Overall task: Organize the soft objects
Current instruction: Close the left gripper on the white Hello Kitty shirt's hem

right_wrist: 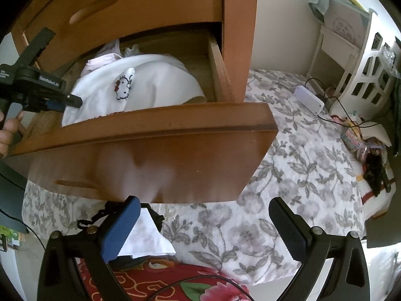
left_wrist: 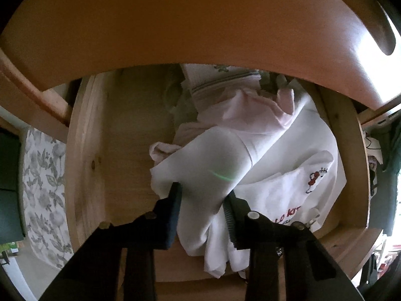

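Note:
An open wooden drawer [left_wrist: 85, 150] holds a white garment [left_wrist: 220, 160] with a small red cartoon embroidery [left_wrist: 315, 179]. Pale pink clothes [left_wrist: 250, 110] lie behind it. My left gripper [left_wrist: 203, 190] points down into the drawer and is shut on a bunched fold of the white garment. The right wrist view shows the same drawer front [right_wrist: 175, 150], the white garment [right_wrist: 155, 80] and the left gripper [right_wrist: 62, 101] at its left side. My right gripper [right_wrist: 204, 203] hangs open below the drawer front, with nothing between its fingers.
A bed with a grey floral cover [right_wrist: 288, 155] lies under the drawer. A red flowered cloth [right_wrist: 175, 278] and a white folded cloth [right_wrist: 147, 238] sit near my right gripper. A white nightstand [right_wrist: 335, 50], a white device with cables [right_wrist: 309, 99] and clutter stand at the right.

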A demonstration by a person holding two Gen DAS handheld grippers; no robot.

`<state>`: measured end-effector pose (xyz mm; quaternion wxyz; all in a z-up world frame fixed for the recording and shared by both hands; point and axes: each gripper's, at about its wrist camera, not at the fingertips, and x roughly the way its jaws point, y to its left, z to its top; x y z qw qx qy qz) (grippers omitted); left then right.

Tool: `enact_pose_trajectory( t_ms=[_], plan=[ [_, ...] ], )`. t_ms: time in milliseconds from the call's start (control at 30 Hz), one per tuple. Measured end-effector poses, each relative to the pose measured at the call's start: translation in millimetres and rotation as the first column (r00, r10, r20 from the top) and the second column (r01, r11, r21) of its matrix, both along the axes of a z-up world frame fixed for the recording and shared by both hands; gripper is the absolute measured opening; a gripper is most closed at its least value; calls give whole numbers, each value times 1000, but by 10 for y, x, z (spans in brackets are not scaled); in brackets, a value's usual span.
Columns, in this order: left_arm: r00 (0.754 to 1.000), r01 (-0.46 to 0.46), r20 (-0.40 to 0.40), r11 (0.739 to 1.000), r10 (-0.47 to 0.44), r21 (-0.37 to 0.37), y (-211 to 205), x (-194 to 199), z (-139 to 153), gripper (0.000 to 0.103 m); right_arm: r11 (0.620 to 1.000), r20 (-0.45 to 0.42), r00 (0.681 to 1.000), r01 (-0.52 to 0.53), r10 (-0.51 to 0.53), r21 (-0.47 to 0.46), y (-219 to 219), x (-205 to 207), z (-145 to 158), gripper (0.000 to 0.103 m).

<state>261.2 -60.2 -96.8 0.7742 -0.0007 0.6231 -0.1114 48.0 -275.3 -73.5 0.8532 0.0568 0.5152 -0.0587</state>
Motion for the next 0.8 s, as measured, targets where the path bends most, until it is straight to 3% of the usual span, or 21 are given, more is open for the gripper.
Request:
enact_pose_trajectory(
  t_ms=[167,367,433,500,633,800],
  plan=[
    [1000,-1,8,1000,1,-20,56,-84,121,34,1000,0,1000,0,0,2,-3,-11,2,103],
    [997,70,40,994,-67,-85,-85,-220,349,34,1000,-1,1000,1,-1,3,2,-15,-4,103],
    [995,99,17,992,-98,-84,-179,-221,320,34,1000,-3,1000,0,0,4,3,-14,-5,103],
    [994,102,-21,992,-104,-73,-243,-213,246,38,1000,-2,1000,-1,1,6,5,-18,2,103],
    [988,134,-70,990,-136,-32,-382,-179,81,54,1000,1,1000,3,-3,9,1,-22,6,103],
    [981,161,-111,986,-157,30,-507,-198,-82,54,1000,-1,1000,3,-3,14,-11,-20,-1,103]
  ],
)
